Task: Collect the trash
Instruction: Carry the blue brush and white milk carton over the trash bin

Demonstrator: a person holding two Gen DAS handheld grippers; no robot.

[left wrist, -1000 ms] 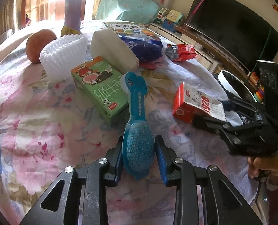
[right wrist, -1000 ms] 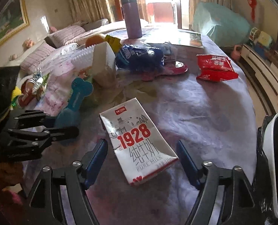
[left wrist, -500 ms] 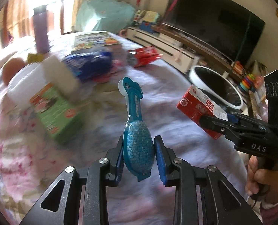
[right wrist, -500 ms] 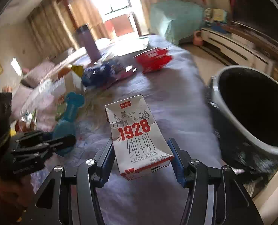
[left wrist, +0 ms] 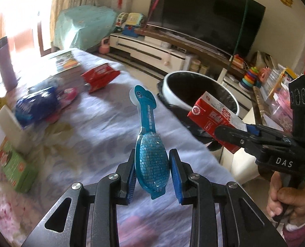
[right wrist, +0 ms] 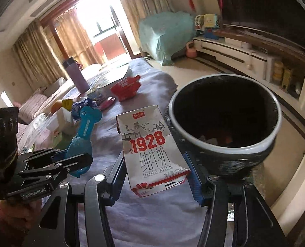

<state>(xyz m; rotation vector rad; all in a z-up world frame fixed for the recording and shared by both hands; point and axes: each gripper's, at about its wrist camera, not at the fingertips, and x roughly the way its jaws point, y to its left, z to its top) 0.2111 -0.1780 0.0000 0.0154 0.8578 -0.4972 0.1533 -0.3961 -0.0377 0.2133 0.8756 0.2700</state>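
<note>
My left gripper (left wrist: 153,170) is shut on a blue bone-shaped blister pack (left wrist: 150,144) and holds it above the table. My right gripper (right wrist: 155,175) is shut on a white and red 1928 milk carton (right wrist: 150,150), held in the air beside the black bin with a white rim (right wrist: 224,144). The bin also shows in the left wrist view (left wrist: 173,82), beyond the table's right edge, with the carton (left wrist: 212,115) and right gripper (left wrist: 234,135) over its near rim. The left gripper (right wrist: 70,160) with the blue pack (right wrist: 80,142) shows at left in the right wrist view.
On the floral tablecloth (left wrist: 103,123) lie a red wrapper (left wrist: 100,76), a blue snack bag (left wrist: 37,105), a green carton (left wrist: 16,168), a white box (left wrist: 8,121) and a purple flask (left wrist: 4,65). A TV stand (left wrist: 162,51) runs along the wall.
Both grippers have swung right toward the bin with their loads. The milk carton now hangs by the bin's rim; the bin fills more of the right wrist view.
</note>
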